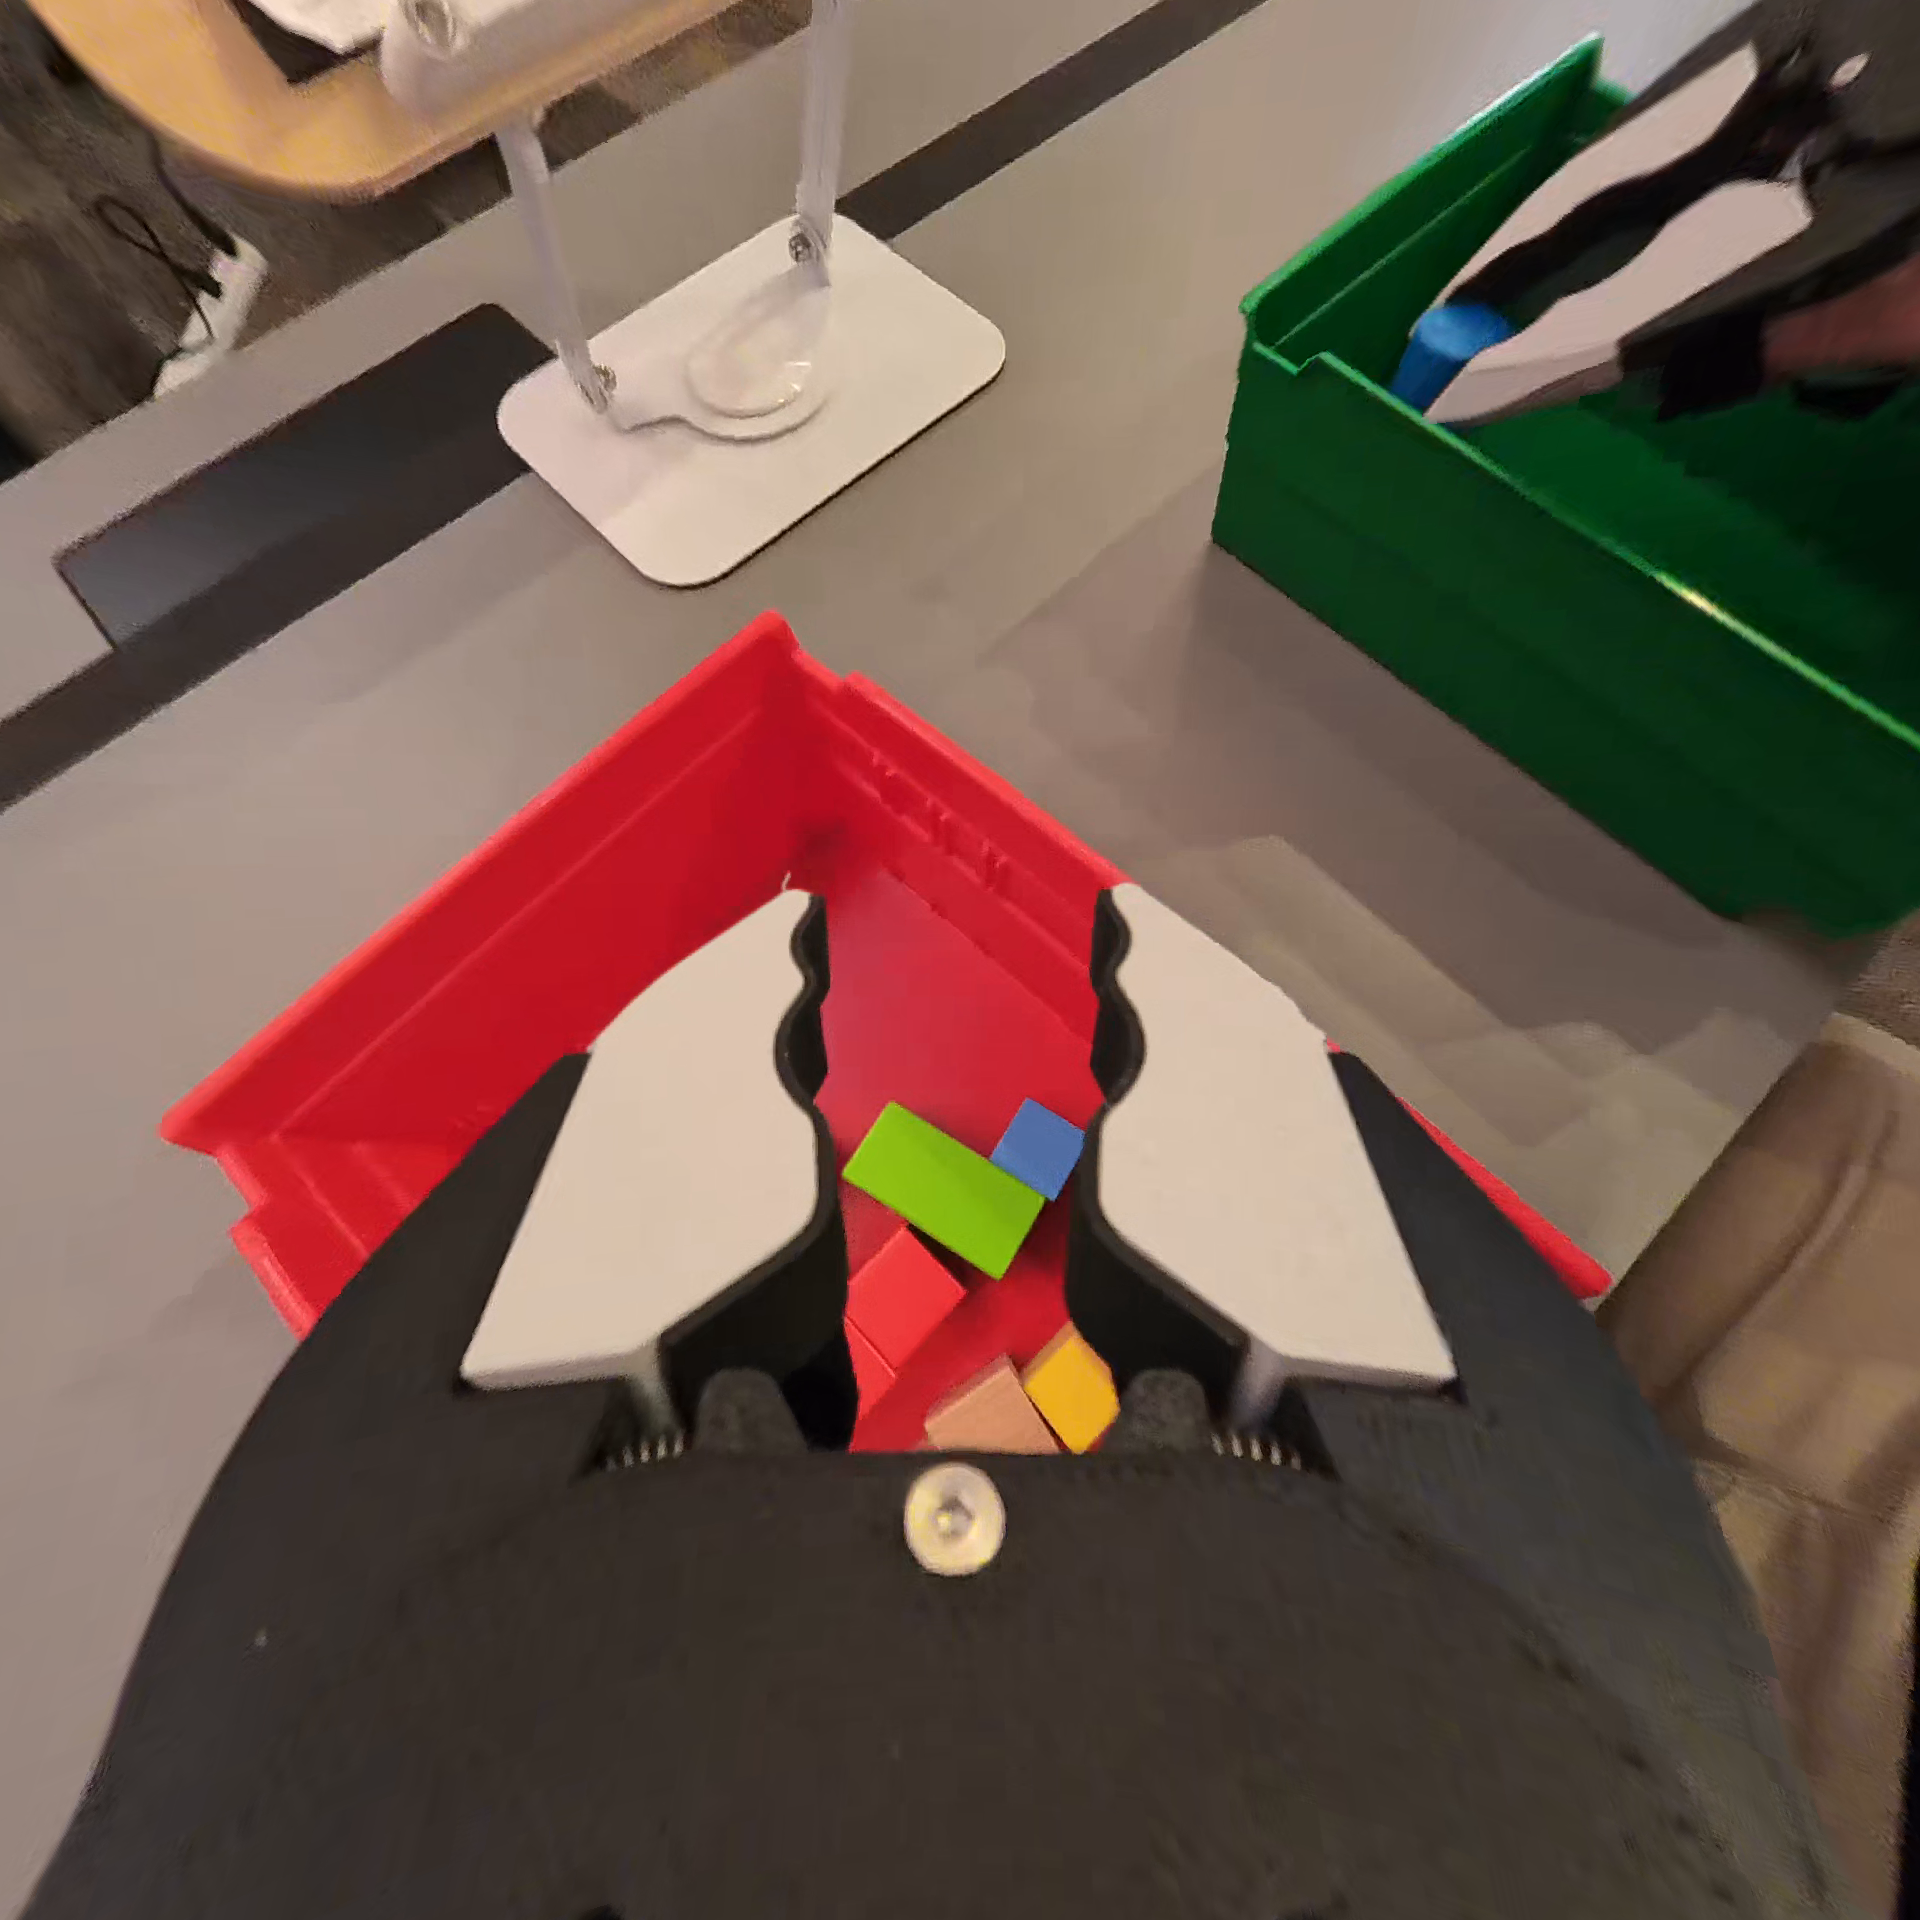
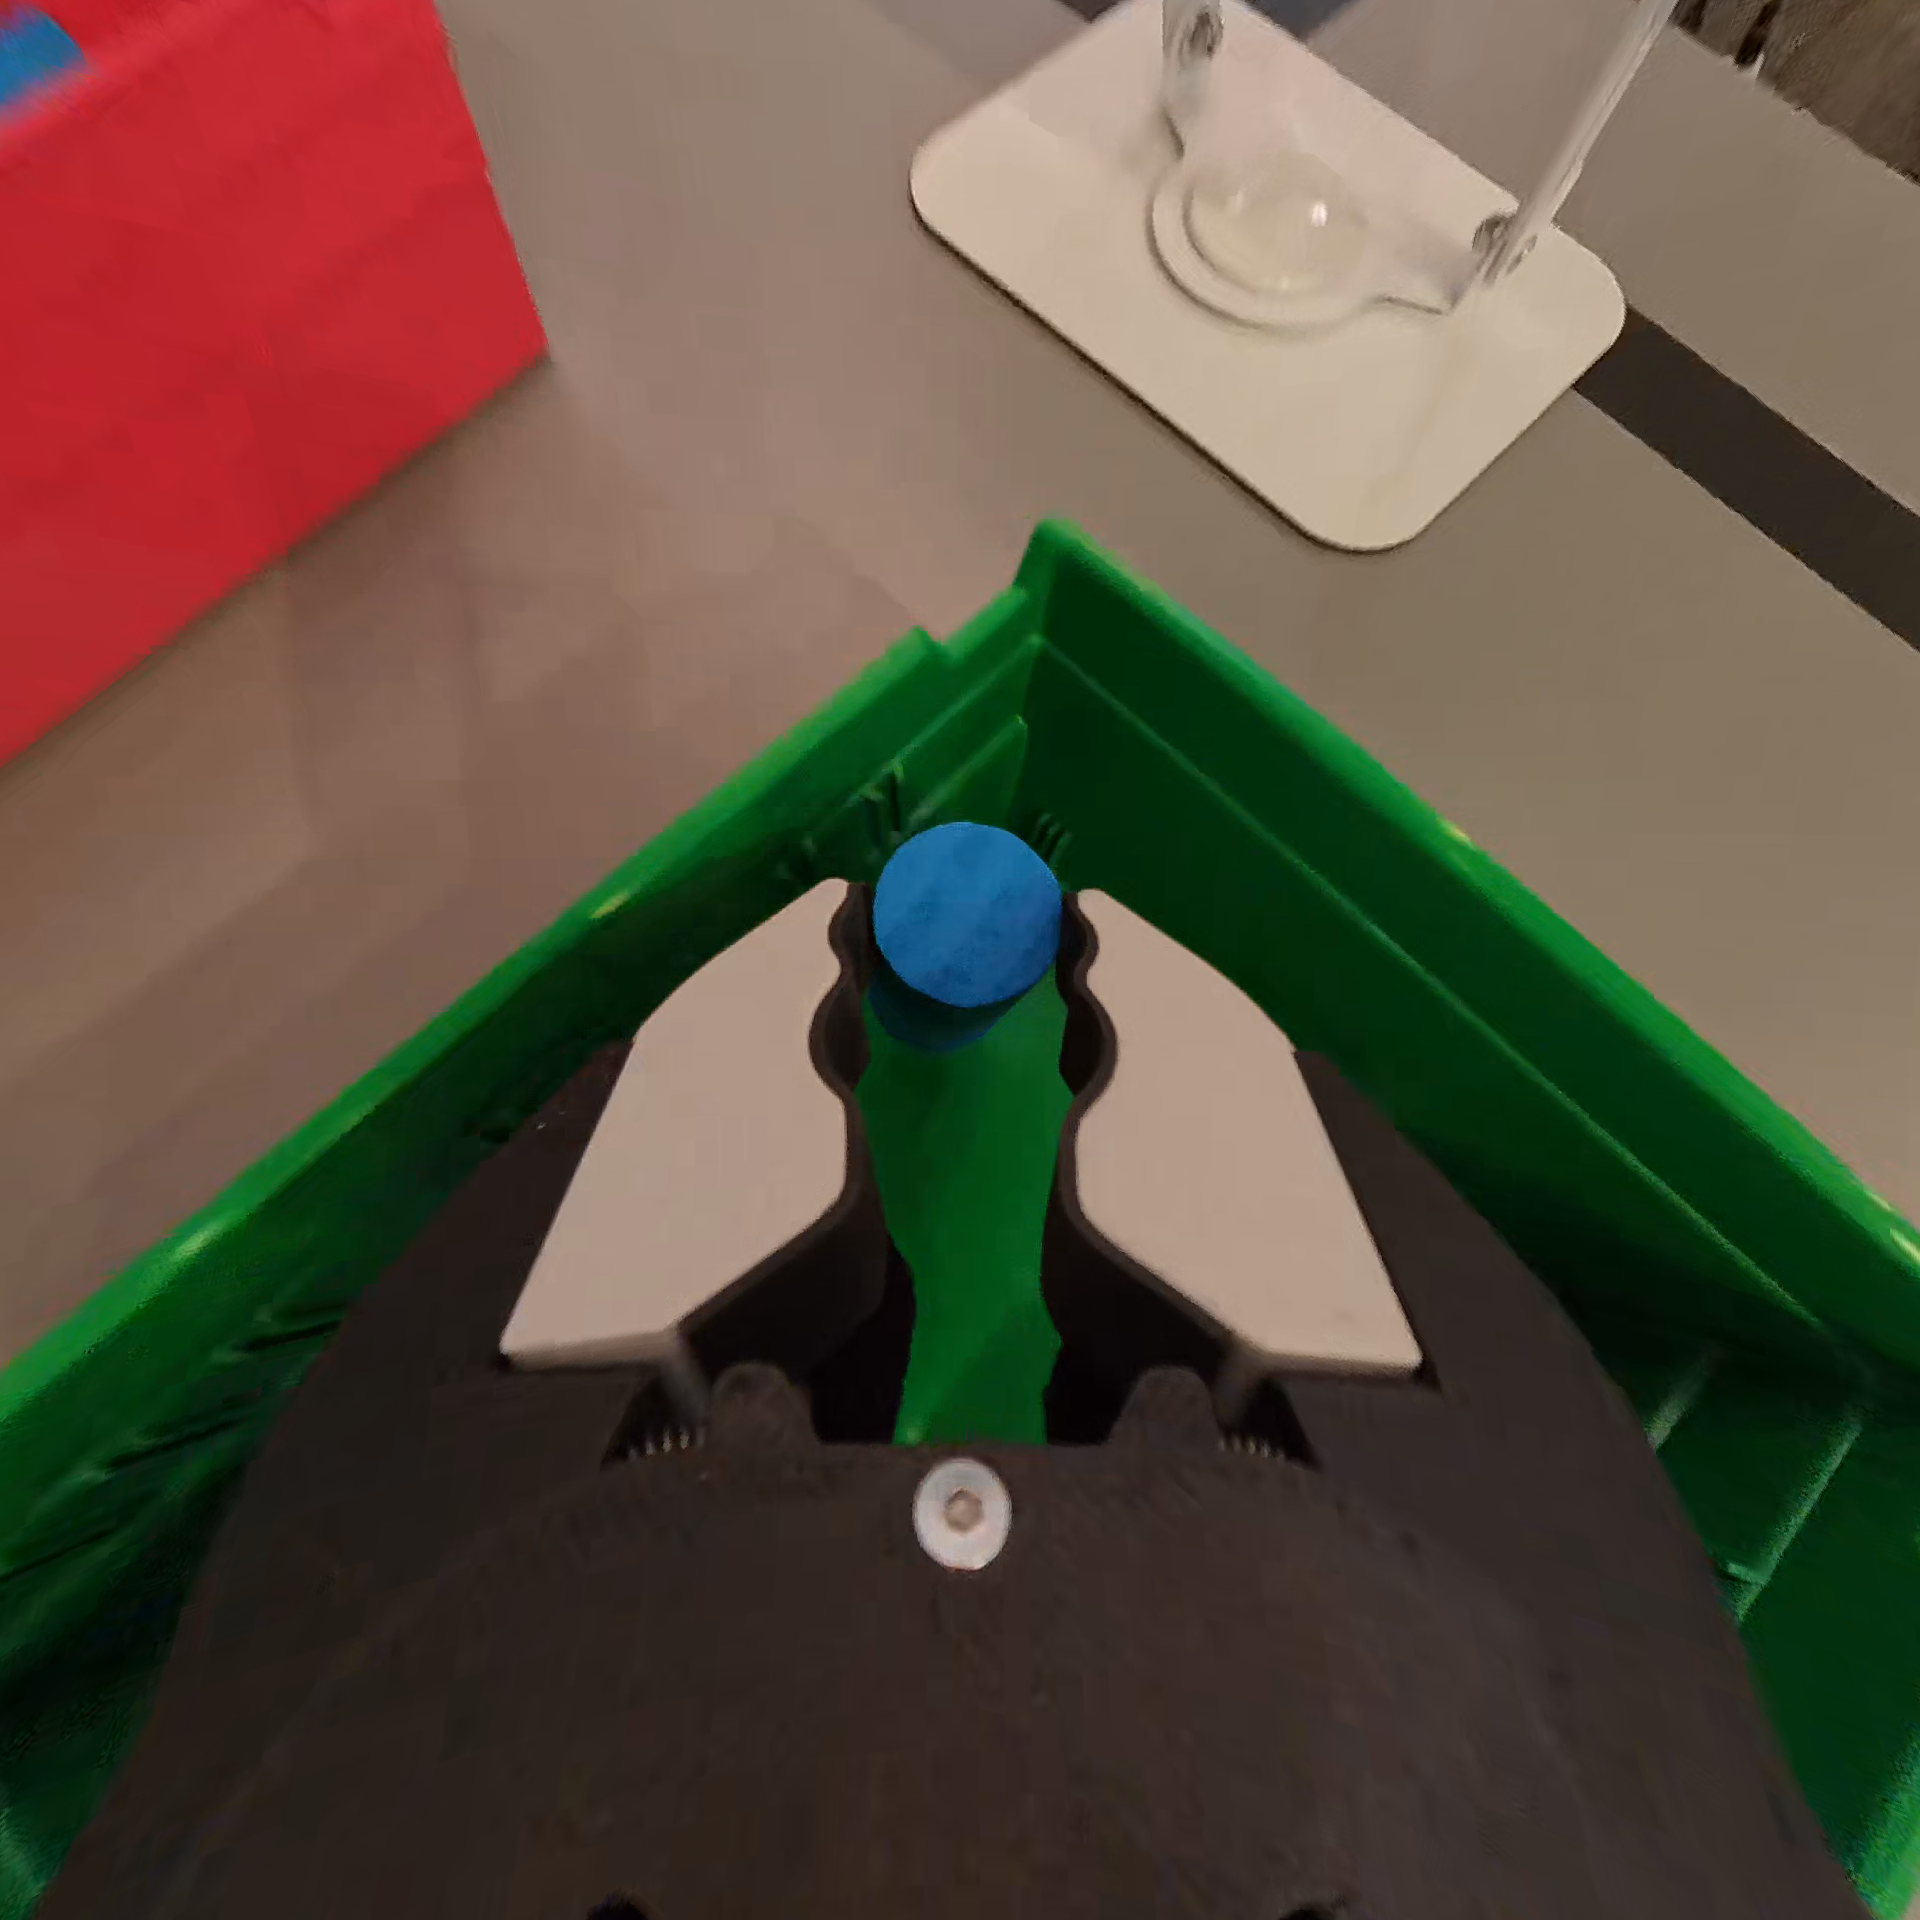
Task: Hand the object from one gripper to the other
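My left gripper (image 1: 956,904) is open and empty, held over the red bin (image 1: 499,862). In that bin lie a green block (image 1: 940,1184), a blue block (image 1: 1039,1143), a red block (image 1: 899,1294), a yellow block (image 1: 1070,1392) and a tan block (image 1: 987,1413). My right gripper (image 2: 964,914) is shut on a blue cylinder (image 2: 966,925), held near upright at the fingertips inside the green bin (image 2: 1351,831). In the left wrist view the right gripper (image 1: 1439,364) shows far right with the cylinder (image 1: 1460,338) low in the green bin (image 1: 1455,582).
A white stand base (image 1: 769,416) with clear legs stands on the grey table behind both bins; it also shows in the right wrist view (image 2: 1299,343). The red bin's outer wall (image 2: 208,312) is at the left. A black strip (image 1: 291,478) crosses the table. A wooden chair seat (image 1: 312,125) is beyond. Left tips to right tips: about 30 cm. The right gripper is farther from the green block (image 1: 940,1184), some 30 cm, than the left, some 15 cm.
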{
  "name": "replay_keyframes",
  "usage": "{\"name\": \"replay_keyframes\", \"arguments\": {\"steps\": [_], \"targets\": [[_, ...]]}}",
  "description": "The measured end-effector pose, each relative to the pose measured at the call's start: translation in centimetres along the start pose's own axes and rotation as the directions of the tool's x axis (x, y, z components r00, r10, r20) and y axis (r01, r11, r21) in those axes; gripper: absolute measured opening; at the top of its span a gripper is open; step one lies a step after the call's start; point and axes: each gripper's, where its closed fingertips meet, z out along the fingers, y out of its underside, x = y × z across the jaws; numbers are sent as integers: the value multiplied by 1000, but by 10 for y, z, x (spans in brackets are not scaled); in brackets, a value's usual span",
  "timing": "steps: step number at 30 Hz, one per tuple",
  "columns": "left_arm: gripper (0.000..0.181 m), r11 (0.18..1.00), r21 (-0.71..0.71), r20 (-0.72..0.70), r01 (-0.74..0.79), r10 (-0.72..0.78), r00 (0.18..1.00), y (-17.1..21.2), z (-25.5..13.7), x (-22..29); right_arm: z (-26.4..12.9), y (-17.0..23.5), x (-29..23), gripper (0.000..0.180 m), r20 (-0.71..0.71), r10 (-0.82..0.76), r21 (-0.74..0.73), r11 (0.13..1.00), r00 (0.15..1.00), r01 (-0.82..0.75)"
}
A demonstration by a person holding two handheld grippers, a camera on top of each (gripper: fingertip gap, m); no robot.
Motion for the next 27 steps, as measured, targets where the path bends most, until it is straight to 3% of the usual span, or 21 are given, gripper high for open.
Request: {"name": "replay_keyframes", "arguments": {"steps": [1,14,27], "targets": [[49,1000,-17,0,17,-17,1000,4,1,-4,4,5,1,34,-8,-10,-21,1000,1000,9],[50,984,-156,79,82,-70,994,45,18,-31,25,24,-4,39,-22,-60,-107,993,998,58],[46,884,-380,137,271,-236,962,112,58,-46,13,17,-4,39,-28,-57,-100,993,998,54]]}}
